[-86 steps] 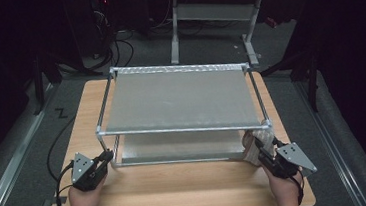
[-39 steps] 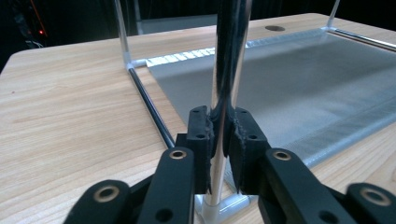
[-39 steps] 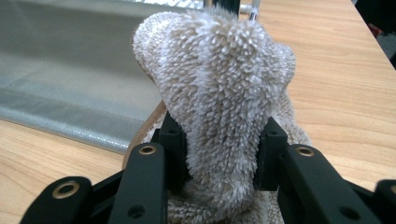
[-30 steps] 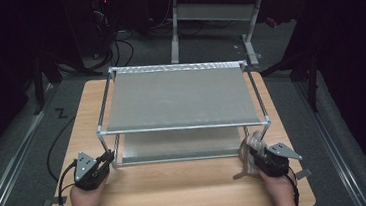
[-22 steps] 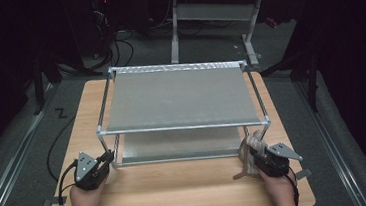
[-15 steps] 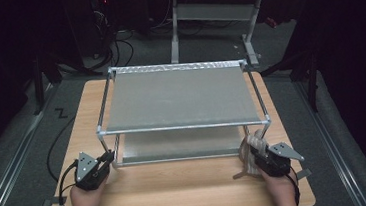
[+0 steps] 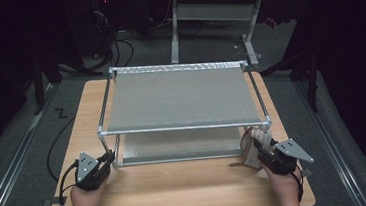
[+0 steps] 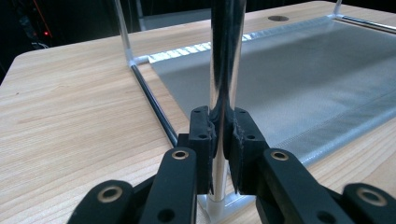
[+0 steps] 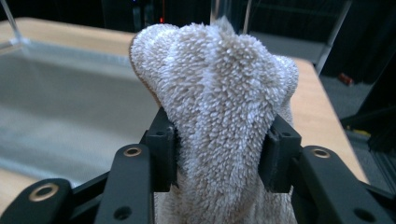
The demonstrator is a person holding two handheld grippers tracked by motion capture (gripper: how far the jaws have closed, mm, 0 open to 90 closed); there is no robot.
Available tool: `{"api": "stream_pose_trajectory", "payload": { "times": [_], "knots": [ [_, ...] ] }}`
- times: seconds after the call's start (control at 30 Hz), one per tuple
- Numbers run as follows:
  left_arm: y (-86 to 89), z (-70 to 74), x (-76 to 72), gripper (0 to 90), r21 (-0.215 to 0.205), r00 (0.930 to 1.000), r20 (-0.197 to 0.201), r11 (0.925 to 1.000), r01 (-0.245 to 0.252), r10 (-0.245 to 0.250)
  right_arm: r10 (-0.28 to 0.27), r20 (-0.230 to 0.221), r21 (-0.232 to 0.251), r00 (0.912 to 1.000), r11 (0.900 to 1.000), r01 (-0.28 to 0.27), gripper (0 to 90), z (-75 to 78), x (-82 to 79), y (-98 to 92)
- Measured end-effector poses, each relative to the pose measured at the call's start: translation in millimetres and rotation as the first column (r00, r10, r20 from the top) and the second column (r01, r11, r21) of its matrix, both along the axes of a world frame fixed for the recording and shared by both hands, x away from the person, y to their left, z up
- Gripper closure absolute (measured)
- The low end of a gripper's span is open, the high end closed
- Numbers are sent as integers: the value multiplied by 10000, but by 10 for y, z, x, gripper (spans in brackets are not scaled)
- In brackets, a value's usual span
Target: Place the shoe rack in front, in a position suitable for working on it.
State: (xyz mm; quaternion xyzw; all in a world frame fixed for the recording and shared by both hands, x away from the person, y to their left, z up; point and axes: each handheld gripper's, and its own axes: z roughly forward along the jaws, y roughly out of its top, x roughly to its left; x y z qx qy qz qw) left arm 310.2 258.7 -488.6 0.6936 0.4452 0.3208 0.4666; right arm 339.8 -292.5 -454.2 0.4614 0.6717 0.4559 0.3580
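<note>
Clamping the near-left upright post [image 8: 227, 56] of a two-tier metal rack [image 7: 181, 100], the left gripper [image 8: 223, 135] has its jaws pressed together on the shiny tube just above its foot. The rack stands on the wooden counter [image 7: 178, 188], its grey mesh shelves stretched between thin rails. At the rack's near-right corner, the right gripper [image 9: 223, 154] holds a bunched, fluffy beige towel [image 9: 219, 93]; its jaws have just been opening, yet the pads still press the cloth on both sides.
</note>
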Motion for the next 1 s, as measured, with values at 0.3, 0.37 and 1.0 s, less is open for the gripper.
{"api": "stream_pose_trajectory", "payload": {
  "times": [0.3, 0.37, 1.0],
  "knots": [
    [4, -6, 0, 803, -115, 10000, -5, 9999, -3, 3, -147, 1102, 259, 9938, 9996, 119, 540, 274, -95, 19],
    [5, -7, -1, 803, -115, 10000, -7, 9999, 0, 0, -165, 1154, 215, 9932, 9997, 141, 538, 291, -101, 23],
    [2, -20, -11, 803, -244, 10000, 40, 9997, -80, 81, -166, 812, 236, 9966, 9996, 147, 626, 209, -92, 17]
  ]
}}
